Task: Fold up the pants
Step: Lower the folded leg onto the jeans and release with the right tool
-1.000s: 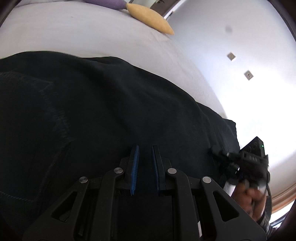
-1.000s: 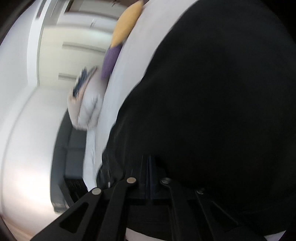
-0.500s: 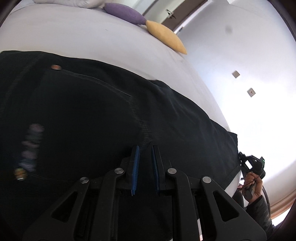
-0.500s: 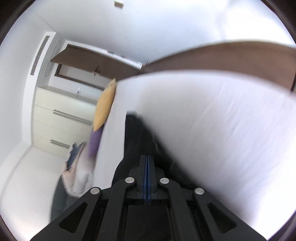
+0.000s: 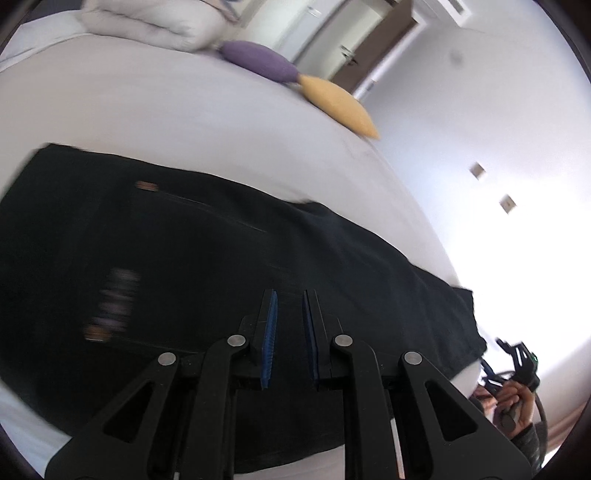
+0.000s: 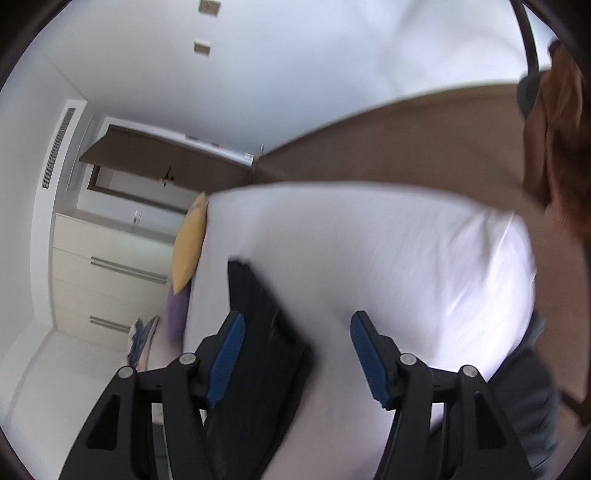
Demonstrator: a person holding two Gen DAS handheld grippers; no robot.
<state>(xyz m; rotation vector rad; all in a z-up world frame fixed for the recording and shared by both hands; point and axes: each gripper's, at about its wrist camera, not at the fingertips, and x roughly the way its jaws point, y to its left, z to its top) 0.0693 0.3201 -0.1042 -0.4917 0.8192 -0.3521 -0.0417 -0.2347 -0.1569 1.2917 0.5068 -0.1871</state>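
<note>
The black pants (image 5: pixel 192 266) lie flat and lengthwise across the white bed (image 5: pixel 166 122), waist at the left, hems at the right. My left gripper (image 5: pixel 289 299) hovers over their middle with a narrow gap between the blue pads and nothing held. In the right wrist view the pants (image 6: pixel 258 332) run away from me. My right gripper (image 6: pixel 295 325) is wide open and empty above their near end. It also shows in the left wrist view (image 5: pixel 517 365), past the hem end.
A yellow cushion (image 5: pixel 340 105), a purple cushion (image 5: pixel 258 62) and a folded duvet (image 5: pixel 155 26) lie at the bed's far side. A cream drawer unit (image 6: pixel 107 269) stands beyond the bed. A brown headboard (image 6: pixel 406 147) borders the mattress.
My right gripper has opened wide and let go of the pants' end, which now lies on the bed. My left gripper has pulled back, showing more of the pants.
</note>
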